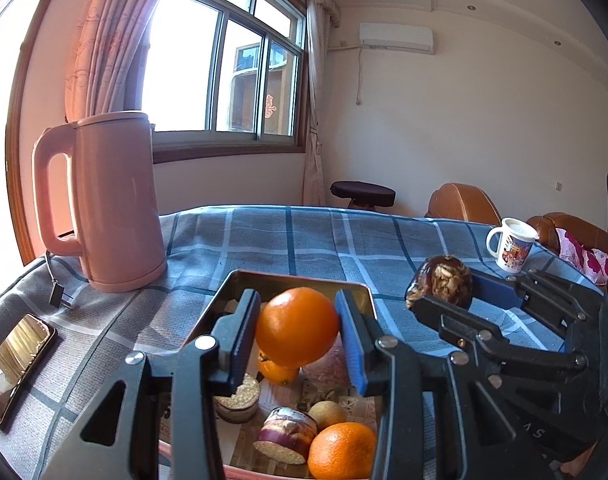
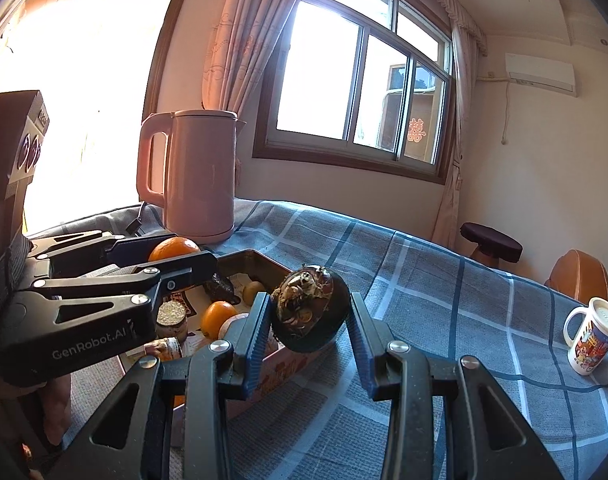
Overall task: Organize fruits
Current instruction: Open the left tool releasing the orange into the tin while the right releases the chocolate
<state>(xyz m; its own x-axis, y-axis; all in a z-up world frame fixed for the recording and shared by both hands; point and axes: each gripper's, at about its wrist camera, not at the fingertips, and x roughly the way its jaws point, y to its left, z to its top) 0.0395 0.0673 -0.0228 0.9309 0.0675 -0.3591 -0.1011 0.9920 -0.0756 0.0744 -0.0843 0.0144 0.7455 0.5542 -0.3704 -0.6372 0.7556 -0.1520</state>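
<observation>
My left gripper (image 1: pixel 298 330) is shut on an orange (image 1: pixel 297 326) and holds it above a metal tin (image 1: pixel 353 286) on the checked tablecloth. In the tin lie two more oranges (image 1: pixel 341 450), a small yellow-brown fruit (image 1: pixel 327 414) and a cut purple fruit (image 1: pixel 286 434). My right gripper (image 2: pixel 309 314) is shut on a dark round fruit (image 2: pixel 309 310) with a dried brown crown, just right of the tin (image 2: pixel 260 258). The left wrist view shows that gripper (image 1: pixel 443 290) with the dark fruit (image 1: pixel 443 284) to the right. The right wrist view shows the left gripper (image 2: pixel 176 254) with its orange (image 2: pixel 172 249).
A pink kettle (image 1: pixel 112 200) with its cord stands at the back left of the table. A phone (image 1: pixel 12 364) lies near the left edge. A printed mug (image 1: pixel 511 250) sits at the right edge. Brown chairs (image 1: pixel 463 202) and a dark stool (image 1: pixel 361 194) stand beyond the table.
</observation>
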